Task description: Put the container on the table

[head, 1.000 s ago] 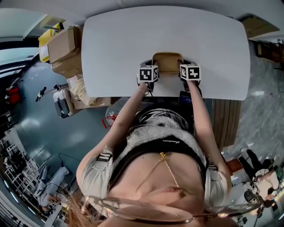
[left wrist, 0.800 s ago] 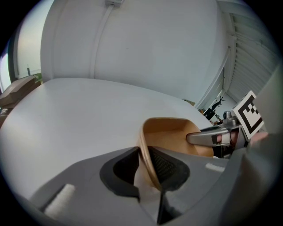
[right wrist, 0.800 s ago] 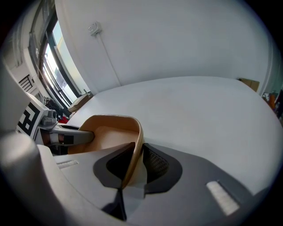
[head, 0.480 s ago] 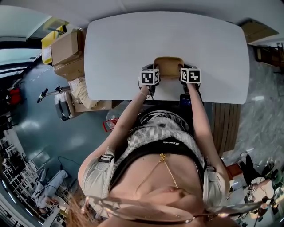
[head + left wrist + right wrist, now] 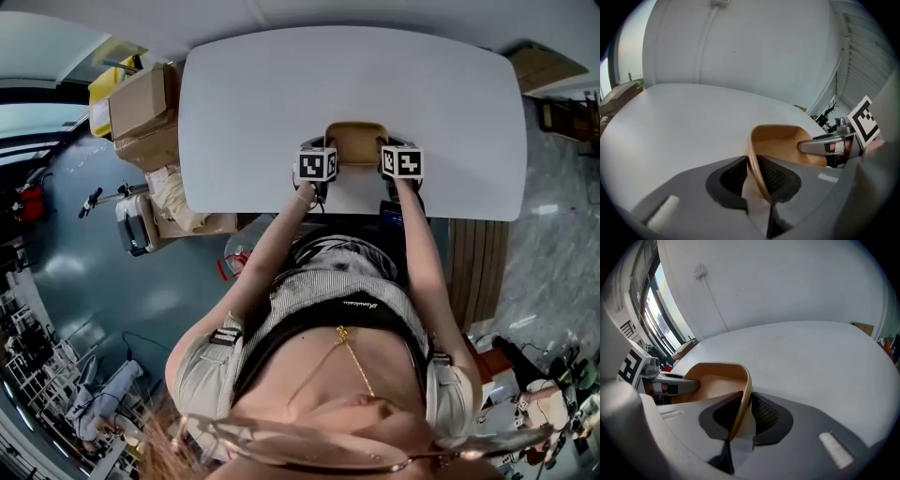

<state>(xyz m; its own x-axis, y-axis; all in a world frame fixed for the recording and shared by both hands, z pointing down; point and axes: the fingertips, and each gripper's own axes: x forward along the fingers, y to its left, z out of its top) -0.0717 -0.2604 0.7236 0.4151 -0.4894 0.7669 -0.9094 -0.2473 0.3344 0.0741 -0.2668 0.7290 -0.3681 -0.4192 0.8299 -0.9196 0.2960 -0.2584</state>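
Clamping opposite walls of the tan rounded plastic container (image 5: 355,141), mid-frame near the front edge of the white table (image 5: 262,84), left gripper (image 5: 753,177) and right gripper (image 5: 745,412) could tip it off if released unevenly.

Clutter on the floor
Cardboard boxes (image 5: 141,103) stood stacked beside a yellow box (image 5: 99,94); a slatted wooden board (image 5: 480,267) lay on the grey floor (image 5: 178,281), well apart from them.

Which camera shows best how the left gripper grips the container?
The left gripper view: the left gripper is shut on the container's side wall. The right gripper view shows one of its jaws inside the container; the head view shows only its top.
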